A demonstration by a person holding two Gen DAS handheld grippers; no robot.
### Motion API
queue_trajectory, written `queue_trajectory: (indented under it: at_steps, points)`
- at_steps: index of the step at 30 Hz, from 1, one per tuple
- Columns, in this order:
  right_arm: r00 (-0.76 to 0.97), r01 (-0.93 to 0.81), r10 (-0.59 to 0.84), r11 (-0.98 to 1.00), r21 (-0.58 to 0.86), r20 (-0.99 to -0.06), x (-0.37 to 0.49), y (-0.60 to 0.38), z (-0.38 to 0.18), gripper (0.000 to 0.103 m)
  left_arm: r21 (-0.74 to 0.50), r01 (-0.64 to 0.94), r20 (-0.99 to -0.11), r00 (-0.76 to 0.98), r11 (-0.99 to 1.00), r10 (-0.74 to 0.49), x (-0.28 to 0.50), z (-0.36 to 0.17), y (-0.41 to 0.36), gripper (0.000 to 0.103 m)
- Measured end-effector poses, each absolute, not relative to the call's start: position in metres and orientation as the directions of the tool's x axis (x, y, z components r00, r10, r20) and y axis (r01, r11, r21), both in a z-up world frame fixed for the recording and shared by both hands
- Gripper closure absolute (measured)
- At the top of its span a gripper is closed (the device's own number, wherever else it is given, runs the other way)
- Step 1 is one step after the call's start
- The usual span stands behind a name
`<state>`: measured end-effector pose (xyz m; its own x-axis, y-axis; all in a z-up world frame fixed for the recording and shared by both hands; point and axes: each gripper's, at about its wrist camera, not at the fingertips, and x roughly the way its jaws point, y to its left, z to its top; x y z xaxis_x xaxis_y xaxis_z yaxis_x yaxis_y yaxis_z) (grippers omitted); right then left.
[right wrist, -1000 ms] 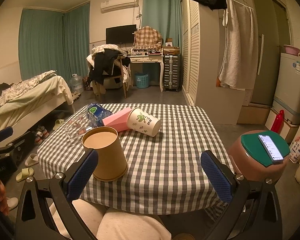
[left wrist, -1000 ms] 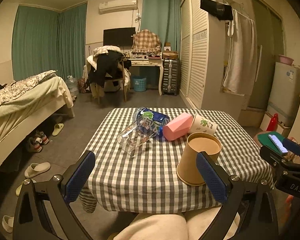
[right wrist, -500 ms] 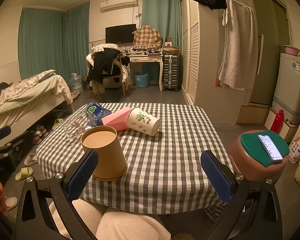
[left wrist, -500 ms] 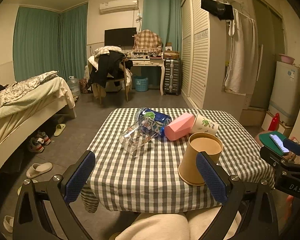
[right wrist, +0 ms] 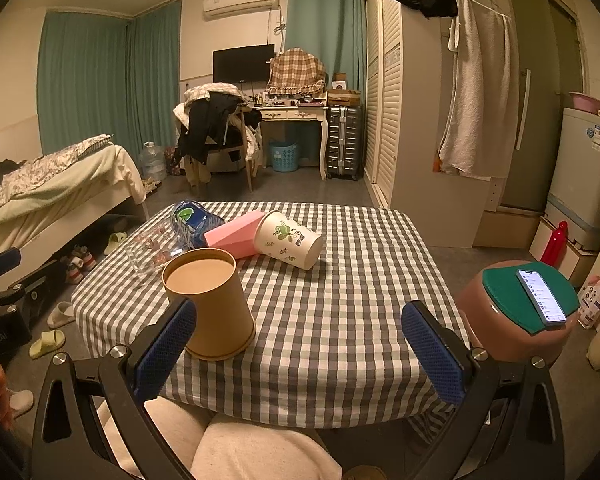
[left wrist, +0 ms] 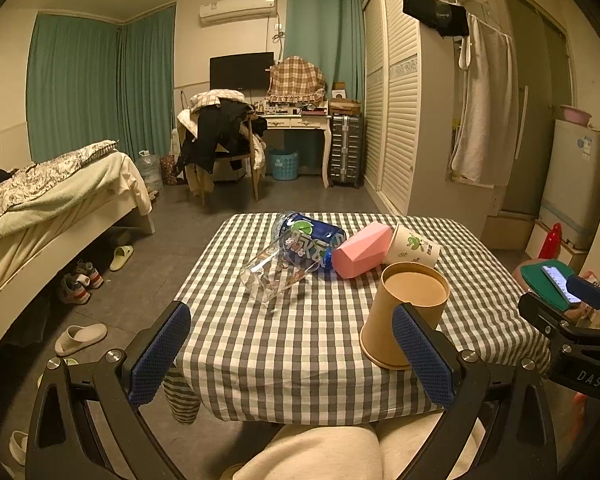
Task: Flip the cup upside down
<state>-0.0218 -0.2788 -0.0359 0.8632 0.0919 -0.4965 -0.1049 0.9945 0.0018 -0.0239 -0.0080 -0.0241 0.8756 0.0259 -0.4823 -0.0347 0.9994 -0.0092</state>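
While both grippers (left wrist: 292, 354) (right wrist: 300, 350) gape empty, tipped cups (right wrist: 288, 238) crowd behind the inverted brown cup (right wrist: 210, 302).

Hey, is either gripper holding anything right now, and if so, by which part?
Nothing is held. Left gripper and right gripper are both open, short of the brown cup.

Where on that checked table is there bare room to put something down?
The checked tablecloth is bare to the right of the brown paper cup and in front of the white printed cup. The far left is crowded: pink box, blue bottle, clear glass.
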Motion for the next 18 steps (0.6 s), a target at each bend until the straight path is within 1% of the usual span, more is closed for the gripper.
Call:
queue_trajectory:
  at_steps: [18]
  points:
    - [0.857,-0.11,0.095,0.994,0.0,-0.507,-0.0209,-0.2748,-0.0385,0.0,0.002,-0.042,-0.484,0.874,0.999,0.037,-0.024,-0.0286,-0.0082,0.0]
